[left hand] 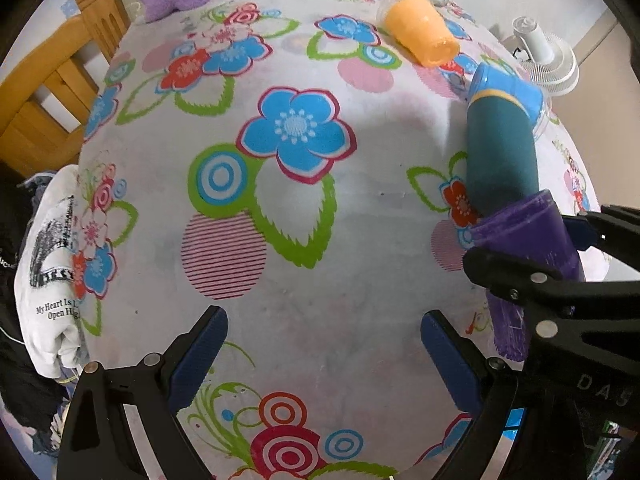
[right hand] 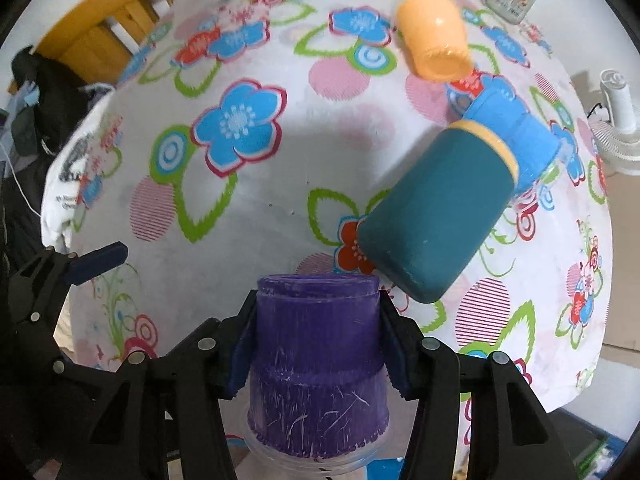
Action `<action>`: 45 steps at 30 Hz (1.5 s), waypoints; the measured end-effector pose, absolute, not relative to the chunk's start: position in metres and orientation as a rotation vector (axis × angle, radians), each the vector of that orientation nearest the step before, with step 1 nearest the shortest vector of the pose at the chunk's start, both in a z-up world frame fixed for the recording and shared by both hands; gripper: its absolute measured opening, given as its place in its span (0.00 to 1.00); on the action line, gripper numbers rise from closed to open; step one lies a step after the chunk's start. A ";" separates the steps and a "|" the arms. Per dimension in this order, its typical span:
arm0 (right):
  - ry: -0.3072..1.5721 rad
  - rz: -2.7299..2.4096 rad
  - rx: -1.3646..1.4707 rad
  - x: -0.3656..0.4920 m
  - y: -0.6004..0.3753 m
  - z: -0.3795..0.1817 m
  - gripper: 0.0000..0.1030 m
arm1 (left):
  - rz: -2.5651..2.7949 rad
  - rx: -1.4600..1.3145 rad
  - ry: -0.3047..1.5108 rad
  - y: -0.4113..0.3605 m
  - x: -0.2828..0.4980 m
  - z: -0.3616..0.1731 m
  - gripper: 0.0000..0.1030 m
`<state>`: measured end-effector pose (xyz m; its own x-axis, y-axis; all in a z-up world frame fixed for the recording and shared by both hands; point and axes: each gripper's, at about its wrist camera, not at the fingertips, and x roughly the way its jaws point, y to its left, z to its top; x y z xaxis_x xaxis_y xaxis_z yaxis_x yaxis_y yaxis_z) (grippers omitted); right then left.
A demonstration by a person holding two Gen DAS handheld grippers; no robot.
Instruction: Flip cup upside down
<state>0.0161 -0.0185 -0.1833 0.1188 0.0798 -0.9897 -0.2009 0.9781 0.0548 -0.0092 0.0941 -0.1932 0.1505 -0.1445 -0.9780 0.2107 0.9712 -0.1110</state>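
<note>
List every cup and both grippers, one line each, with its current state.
purple cup: gripped between the right jaws, held above the table.
teal and blue cup: lying on its side on the tablecloth.
orange cup: lying on its side, open end toward the camera.
right gripper: shut on the purple cup.
left gripper: jaws apart, holding nothing.

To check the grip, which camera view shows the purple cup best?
The right wrist view: the purple cup sits centred between the right gripper fingers. The left wrist view shows it only sideways, partly hidden.
</note>
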 end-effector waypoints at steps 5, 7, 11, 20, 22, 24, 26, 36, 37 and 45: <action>1.336 0.207 -0.060 -0.004 -0.035 -0.169 0.56 | -0.253 0.052 1.391 0.096 -0.011 -0.183 0.96; 1.305 0.204 -0.045 -0.008 -0.043 -0.164 0.56 | -0.255 0.051 1.391 0.092 -0.014 -0.180 0.96; 1.235 0.197 -0.020 -0.019 -0.055 -0.154 0.56 | -0.267 0.039 1.388 0.081 -0.021 -0.170 0.96; 1.069 0.163 0.069 -0.037 -0.092 -0.144 0.56 | -0.305 0.044 1.371 0.059 -0.028 -0.158 0.96; 1.029 0.162 0.088 -0.041 -0.098 -0.146 0.56 | -0.315 0.053 1.363 0.053 -0.030 -0.159 0.96; 0.987 0.163 0.108 -0.046 -0.103 -0.150 0.56 | -0.322 0.064 1.350 0.049 -0.033 -0.161 0.96; 0.954 0.155 0.116 -0.050 -0.104 -0.155 0.56 | -0.307 0.087 1.330 0.046 -0.035 -0.165 0.96; 0.767 0.139 0.131 -0.062 -0.099 -0.173 0.56 | -0.281 0.044 1.334 0.052 -0.037 -0.191 0.96; 0.736 0.144 0.137 -0.064 -0.097 -0.173 0.56 | -0.280 0.042 1.331 0.053 -0.036 -0.192 0.96; 0.589 0.115 0.119 -0.074 -0.088 -0.180 0.56 | -0.276 0.061 1.300 0.058 -0.038 -0.205 0.96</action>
